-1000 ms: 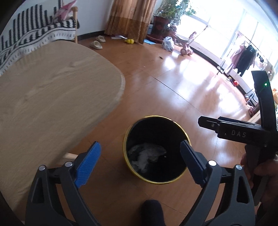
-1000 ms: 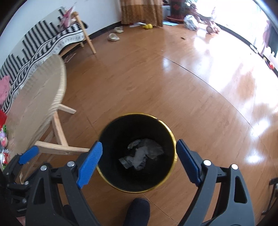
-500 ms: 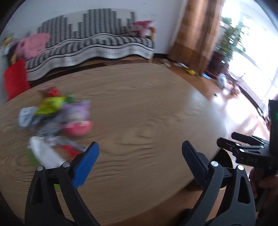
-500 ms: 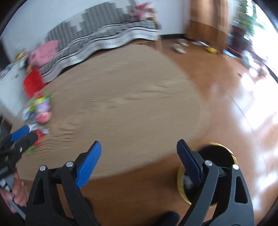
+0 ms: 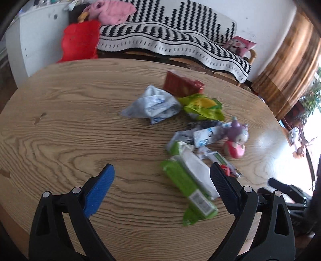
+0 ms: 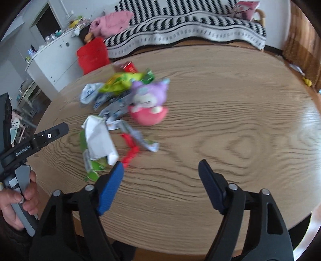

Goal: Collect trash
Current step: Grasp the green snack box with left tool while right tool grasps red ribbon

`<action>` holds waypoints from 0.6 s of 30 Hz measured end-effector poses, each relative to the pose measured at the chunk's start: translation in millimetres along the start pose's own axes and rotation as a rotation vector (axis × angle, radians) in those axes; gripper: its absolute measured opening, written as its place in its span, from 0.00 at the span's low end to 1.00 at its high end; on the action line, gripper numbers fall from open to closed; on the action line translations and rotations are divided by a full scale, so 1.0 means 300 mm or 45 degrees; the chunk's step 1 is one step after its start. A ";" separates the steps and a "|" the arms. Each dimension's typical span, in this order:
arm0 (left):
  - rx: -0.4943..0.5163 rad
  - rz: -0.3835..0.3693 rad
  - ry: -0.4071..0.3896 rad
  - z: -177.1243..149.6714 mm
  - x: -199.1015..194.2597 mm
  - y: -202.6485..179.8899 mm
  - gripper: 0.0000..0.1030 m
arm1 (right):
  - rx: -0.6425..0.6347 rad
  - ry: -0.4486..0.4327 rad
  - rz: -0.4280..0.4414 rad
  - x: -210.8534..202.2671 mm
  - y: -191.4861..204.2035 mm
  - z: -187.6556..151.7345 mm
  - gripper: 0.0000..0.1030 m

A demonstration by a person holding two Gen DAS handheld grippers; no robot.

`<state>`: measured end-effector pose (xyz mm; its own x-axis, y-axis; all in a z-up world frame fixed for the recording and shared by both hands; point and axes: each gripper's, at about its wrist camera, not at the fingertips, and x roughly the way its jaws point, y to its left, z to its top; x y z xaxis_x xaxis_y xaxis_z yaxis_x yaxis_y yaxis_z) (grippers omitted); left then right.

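Now the trash sits in a loose heap on my round wooden table (image 5: 60,124), and I place everything by the purple-and-pink plush toy (image 5: 237,140) at the heap's edge. Just beside the toy, on its left in the left wrist view, lie crumpled blue-and-white wrappers (image 5: 202,134). Beyond it sits a green and yellow snack bag (image 5: 202,106), with a red box (image 5: 180,85) behind that and a crumpled white-and-blue bag (image 5: 152,104) further left. Nearer to me than the toy lies a long green packet (image 5: 188,192) with white paper (image 5: 195,168) on top of it, and a small red scrap (image 6: 130,150) beside them.

My left gripper (image 5: 162,190) hangs over the table with its jaws wide apart, and nothing is clamped. Its blue pad (image 5: 99,189) is over bare wood, while its dark pad (image 5: 223,187) stands in front of the near end of the green packet; I cannot tell whether it touches.

My right gripper (image 6: 160,184) is over bare wood on the near side of the toy, well apart from it. Its jaws have just been closing somewhat, yet they stand apart with nothing between them. Its blue pad (image 6: 110,188) is near the red scrap.

A hand (image 6: 18,202) grips the left tool's handle at the right wrist view's left edge. Beyond the table, past the toy, stand a black-and-white striped sofa cover (image 5: 180,38), a red cushion (image 5: 80,40) and a pink cloth (image 5: 112,11). The pictures are somewhat blurred.
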<state>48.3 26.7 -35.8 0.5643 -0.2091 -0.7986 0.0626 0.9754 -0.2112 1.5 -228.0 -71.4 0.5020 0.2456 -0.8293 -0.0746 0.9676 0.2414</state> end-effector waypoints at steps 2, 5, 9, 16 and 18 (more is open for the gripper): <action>-0.006 0.002 -0.002 0.005 0.002 0.014 0.90 | 0.011 0.017 0.020 0.033 0.023 0.009 0.64; -0.009 -0.002 0.002 0.008 0.005 0.012 0.90 | 0.033 0.045 0.030 0.083 0.050 0.022 0.58; 0.004 0.005 0.016 0.011 0.032 0.010 0.90 | 0.047 0.080 0.027 0.130 0.063 0.030 0.48; -0.008 -0.001 0.058 0.007 0.077 0.006 0.90 | 0.028 0.116 0.045 0.151 0.072 0.028 0.11; -0.013 -0.001 0.082 -0.002 0.098 -0.009 0.90 | 0.009 0.100 0.038 0.138 0.086 0.026 0.11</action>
<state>64.1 17.8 -59.0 0.5103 -0.2145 -0.8328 0.0546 0.9745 -0.2176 27.1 -193.3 -95.7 0.4303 0.2786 -0.8586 -0.0826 0.9593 0.2699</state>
